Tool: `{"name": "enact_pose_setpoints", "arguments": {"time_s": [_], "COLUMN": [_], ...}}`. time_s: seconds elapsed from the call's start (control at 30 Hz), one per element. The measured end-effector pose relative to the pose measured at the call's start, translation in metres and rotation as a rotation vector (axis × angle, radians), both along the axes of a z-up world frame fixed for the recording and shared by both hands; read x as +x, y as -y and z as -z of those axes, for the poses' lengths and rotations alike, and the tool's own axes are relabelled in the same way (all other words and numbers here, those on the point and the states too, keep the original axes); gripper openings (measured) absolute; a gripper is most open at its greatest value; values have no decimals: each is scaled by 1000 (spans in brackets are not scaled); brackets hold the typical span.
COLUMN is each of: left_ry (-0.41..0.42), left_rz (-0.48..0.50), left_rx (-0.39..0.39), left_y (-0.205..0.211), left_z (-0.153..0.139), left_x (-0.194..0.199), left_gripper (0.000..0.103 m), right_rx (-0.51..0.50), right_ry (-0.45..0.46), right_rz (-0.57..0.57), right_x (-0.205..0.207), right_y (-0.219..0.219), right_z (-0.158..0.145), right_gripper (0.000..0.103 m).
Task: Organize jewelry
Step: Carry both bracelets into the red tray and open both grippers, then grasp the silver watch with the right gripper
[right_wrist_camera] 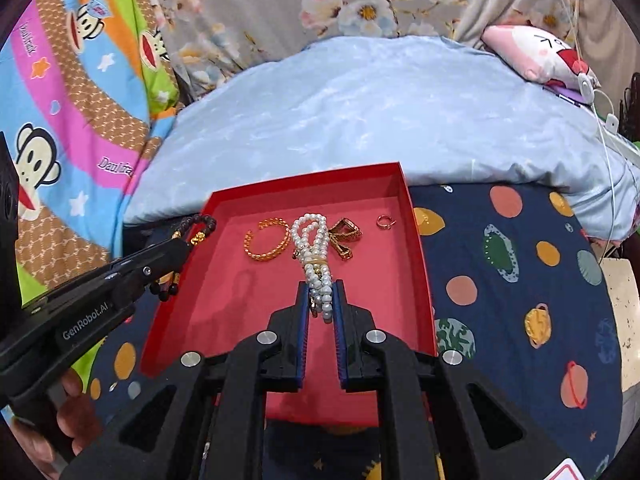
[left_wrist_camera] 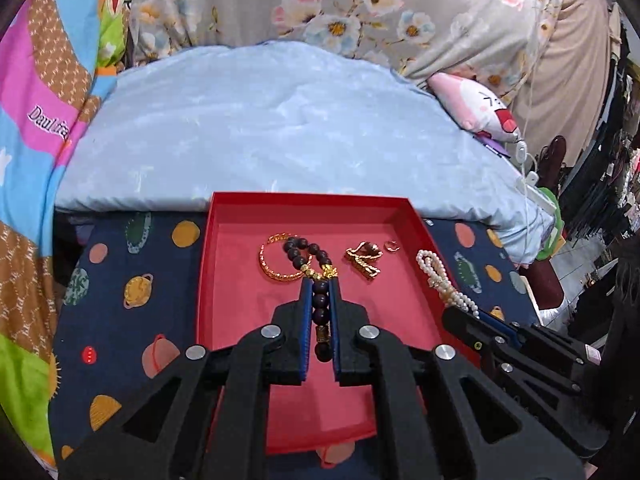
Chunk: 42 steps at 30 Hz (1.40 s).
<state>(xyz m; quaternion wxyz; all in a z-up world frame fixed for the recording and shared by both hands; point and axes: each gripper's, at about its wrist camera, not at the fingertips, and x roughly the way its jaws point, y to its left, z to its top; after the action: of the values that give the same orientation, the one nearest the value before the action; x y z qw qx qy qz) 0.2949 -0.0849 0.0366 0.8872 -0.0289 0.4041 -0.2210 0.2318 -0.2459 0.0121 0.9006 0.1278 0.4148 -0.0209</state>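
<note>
My left gripper [left_wrist_camera: 320,282] is shut on a dark bead bracelet [left_wrist_camera: 308,250] with gold charms, held above the red tray [left_wrist_camera: 240,320]. In the right wrist view that same left gripper [right_wrist_camera: 182,250] comes in from the left with the dark bead bracelet [right_wrist_camera: 200,222] at the tray's left rim. My right gripper [right_wrist_camera: 321,286] is shut on a white pearl bracelet [right_wrist_camera: 310,236] over the red tray [right_wrist_camera: 384,280]. The pearl bracelet [left_wrist_camera: 440,276] also shows at the tray's right rim. In the tray lie a gold bangle [right_wrist_camera: 266,240], a gold watch [right_wrist_camera: 344,238] and a small ring [right_wrist_camera: 385,222].
The tray rests on a navy planet-print cloth [right_wrist_camera: 500,280]. Behind it lies a pale blue quilt [left_wrist_camera: 260,128], a flowered grey sheet, a bright cartoon blanket [right_wrist_camera: 60,120] on the left, and a pink plush toy [right_wrist_camera: 536,54] with white cables on the right. A hand [right_wrist_camera: 68,412] holds the left gripper.
</note>
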Motion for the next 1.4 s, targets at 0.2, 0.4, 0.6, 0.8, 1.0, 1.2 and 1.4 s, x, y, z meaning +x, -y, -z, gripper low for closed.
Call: {"name": "enact_pose_setpoints", "arguments": {"time_s": [0.2,0.4,0.6,0.8,1.0,1.2,1.4], "left_ry": [-31,-57,-63,-22,35,33,-46], "left_rz": [-10,-16,-20,-62,-97,-136,-159], "left_rx": [37,40,53,61,59,132,164], "left_y": [6,5,6,-2,-31,-68,-98], "left_z": [29,43,48,36,4,3,32], "left_x": [16,22,23,14,-17,-74,-130], "left_gripper": [7,7,7,48,64,72,72], "right_rx": [-8,-9,-27,-33,-25,-11,14], "right_ry": [-39,-72,-68,0,45,-3,-69], "right_rz": [3,6,-6,24,36,38,22], "right_x": [15,24,26,3,-64,-141,-196], "right_y": [-3,-4,-8,-1,5,-6,-25], "right_z": [22,38,41,15,-14,-3,17], "right_gripper": [10,11,16,33,42,42,42]}}
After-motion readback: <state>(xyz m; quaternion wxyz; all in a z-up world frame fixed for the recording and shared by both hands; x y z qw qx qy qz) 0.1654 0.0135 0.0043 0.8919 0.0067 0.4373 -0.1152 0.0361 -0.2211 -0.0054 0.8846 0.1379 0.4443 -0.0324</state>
